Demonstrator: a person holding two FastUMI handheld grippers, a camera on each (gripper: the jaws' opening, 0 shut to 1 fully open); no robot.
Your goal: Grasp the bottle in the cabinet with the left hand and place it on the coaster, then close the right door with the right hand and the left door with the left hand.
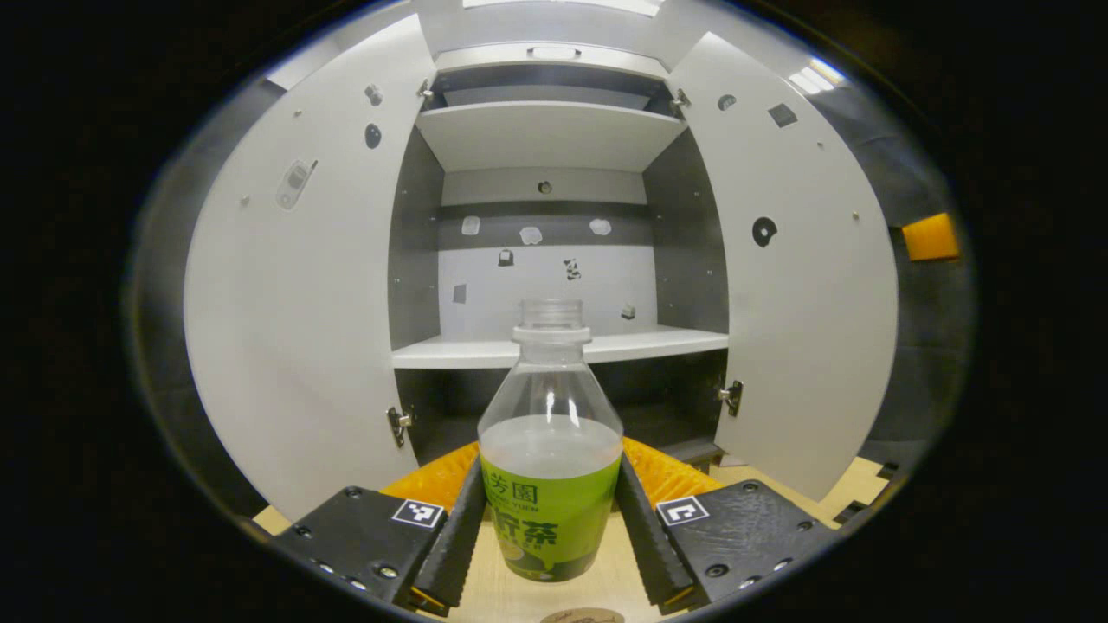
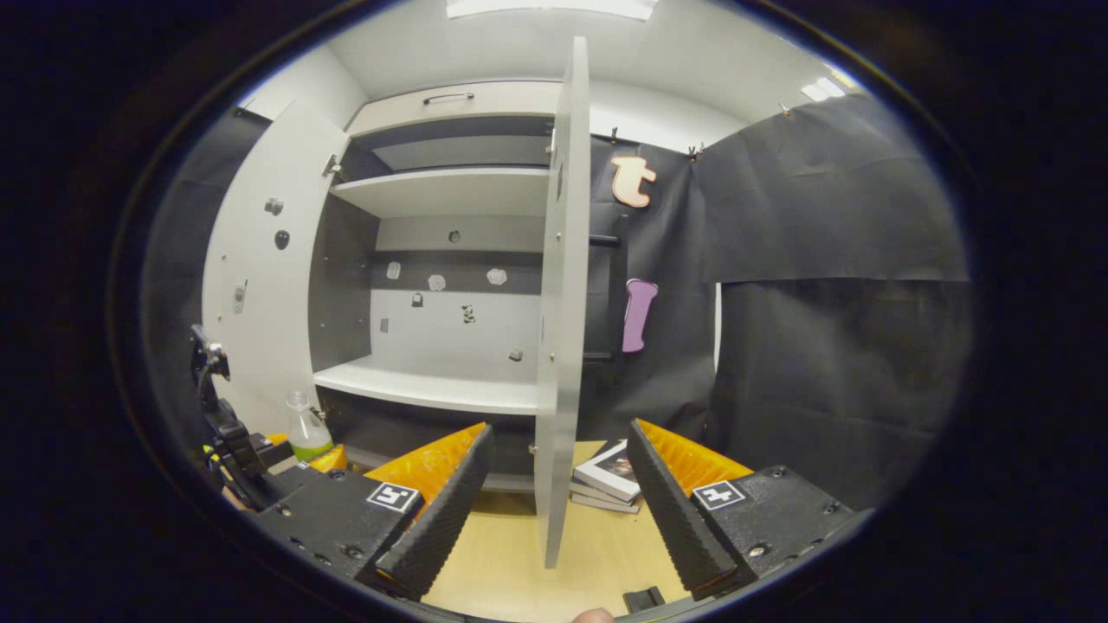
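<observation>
A clear bottle [image 1: 550, 484] with a green label and no cap stands upright between the fingers of my left gripper [image 1: 550, 450], which is shut on its sides. It is in front of the open cabinet [image 1: 554, 346], above the wooden table. A round coaster [image 1: 582, 616] peeks in just below it. The left door [image 1: 286, 303] and right door [image 1: 805, 285] both stand wide open. In the right gripper view my right gripper [image 2: 560, 428] is open, its fingers on either side of the right door's edge [image 2: 563, 303]. At far left there, the left gripper [image 2: 305, 452] holds the bottle [image 2: 307, 428].
A stack of books [image 2: 610, 476] lies on the wooden table [image 2: 519, 554] behind the right door. Black cloth [image 2: 822, 346] walls the booth to the right. The cabinet shelves [image 1: 563, 348] are bare, with small stickers on the back panel.
</observation>
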